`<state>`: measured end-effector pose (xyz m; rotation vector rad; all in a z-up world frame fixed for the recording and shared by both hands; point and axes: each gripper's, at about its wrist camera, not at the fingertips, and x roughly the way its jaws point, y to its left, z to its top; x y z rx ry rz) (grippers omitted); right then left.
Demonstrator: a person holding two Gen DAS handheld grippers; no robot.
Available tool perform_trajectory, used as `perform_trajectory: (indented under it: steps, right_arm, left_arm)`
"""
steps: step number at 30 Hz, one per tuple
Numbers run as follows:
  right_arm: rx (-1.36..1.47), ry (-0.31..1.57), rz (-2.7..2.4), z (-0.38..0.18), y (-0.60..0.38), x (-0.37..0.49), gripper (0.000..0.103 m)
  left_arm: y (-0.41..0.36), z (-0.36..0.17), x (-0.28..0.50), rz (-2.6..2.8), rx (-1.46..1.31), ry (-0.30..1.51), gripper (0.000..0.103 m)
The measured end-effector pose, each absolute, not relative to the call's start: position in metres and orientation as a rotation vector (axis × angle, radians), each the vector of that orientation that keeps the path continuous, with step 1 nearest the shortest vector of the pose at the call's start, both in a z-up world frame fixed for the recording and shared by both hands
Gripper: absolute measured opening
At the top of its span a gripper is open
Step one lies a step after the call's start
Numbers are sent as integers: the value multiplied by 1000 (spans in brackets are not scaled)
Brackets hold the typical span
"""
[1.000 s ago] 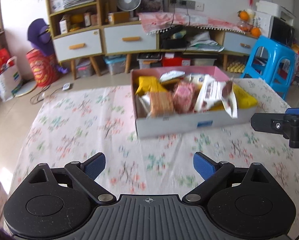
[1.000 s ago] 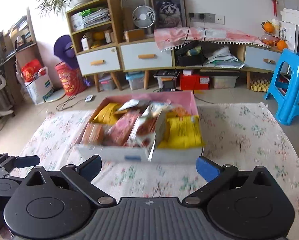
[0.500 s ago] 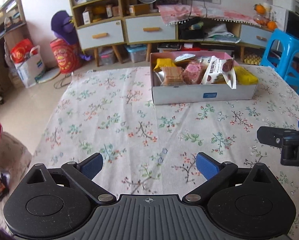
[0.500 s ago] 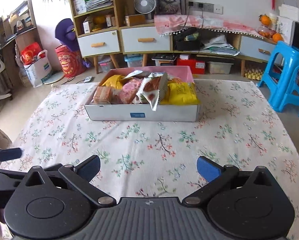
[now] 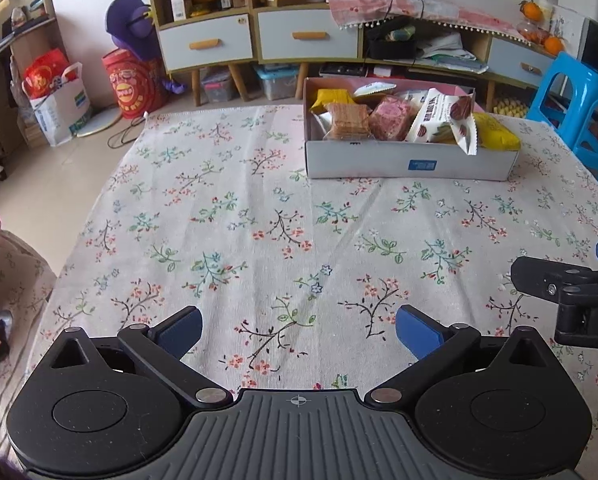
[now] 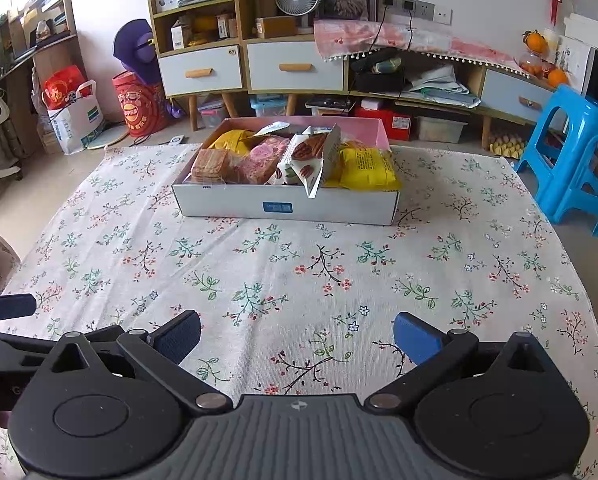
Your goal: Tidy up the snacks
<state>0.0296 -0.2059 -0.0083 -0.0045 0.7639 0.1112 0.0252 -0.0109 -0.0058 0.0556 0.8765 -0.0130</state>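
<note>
Right wrist view showed a white cardboard box point(image 6: 287, 206) with a pink inner wall sitting on the far half of the table point(image 6: 299, 280), which was covered in a floral cloth. Inside it lay a packet of brown biscuits point(image 6: 210, 165) at the left end, a pink wafer packet point(image 6: 261, 160) beside it, a white pouch printed with brown cookies point(image 6: 313, 158) standing tilted over the front wall, and a yellow bag point(image 6: 367, 170) at the right end. The right gripper point(image 6: 297, 338) hung over bare cloth with its jaws spread and nothing between them; the left gripper point(image 5: 299, 332) had just been opening and was likewise wide and empty. Compared with a second earlier, both views had pulled back from the box, which now sat farther off and sharper, with more cloth in front of it.
</note>
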Motion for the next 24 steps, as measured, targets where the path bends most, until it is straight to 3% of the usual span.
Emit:
perform_trajectory:
  steps: [24]
  right_arm:
    - [-31,770,105,-12,-202,27,94]
  left_arm:
    - [-7,-1,22,-9,18,881,103]
